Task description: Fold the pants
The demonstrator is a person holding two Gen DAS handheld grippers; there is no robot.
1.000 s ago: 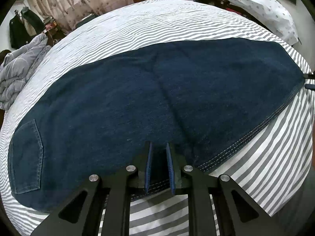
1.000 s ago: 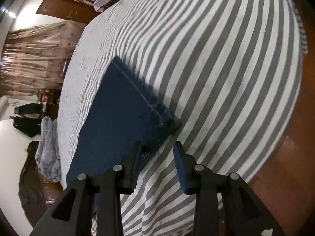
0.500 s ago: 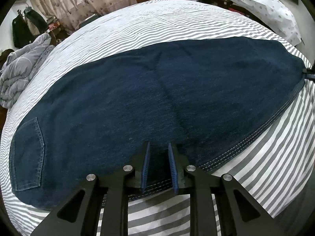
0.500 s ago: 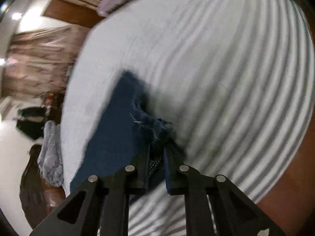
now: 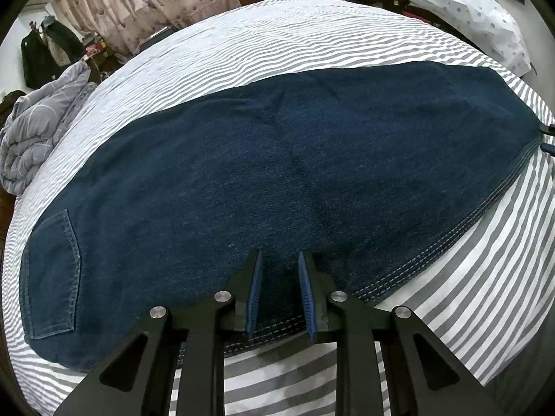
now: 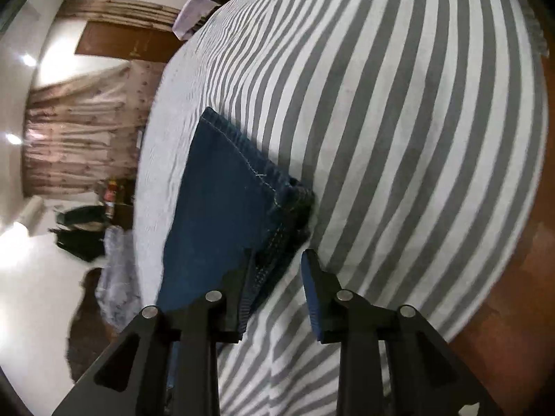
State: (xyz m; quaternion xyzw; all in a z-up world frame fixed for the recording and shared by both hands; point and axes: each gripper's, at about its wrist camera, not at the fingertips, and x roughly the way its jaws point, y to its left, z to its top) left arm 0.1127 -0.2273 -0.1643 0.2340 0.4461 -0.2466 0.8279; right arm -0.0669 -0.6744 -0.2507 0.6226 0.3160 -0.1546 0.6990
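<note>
Dark denim pants (image 5: 277, 173) lie flat on striped bed (image 5: 312, 34); heavy, floppy cloth, best held at stitched seams. Left gripper (image 5: 280, 291) slightly parted astride the near seam, opening. Right gripper (image 6: 277, 287) just reopened at the hem corner, gripping nothing.

The jeans (image 5: 295, 159) lie flat across the bedsheet (image 5: 277, 41), with a rolled quilt (image 5: 31, 138) beyond the bed's left edge.

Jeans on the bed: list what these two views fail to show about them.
- Jeans, left wrist view: near seam edge hidden behind the left hand-held gripper.
- Right wrist view: waist end cut off by the frame bottom; the right hand-held gripper covers part of the hem corner.
- Underside layers: hidden by the top denim.
</note>
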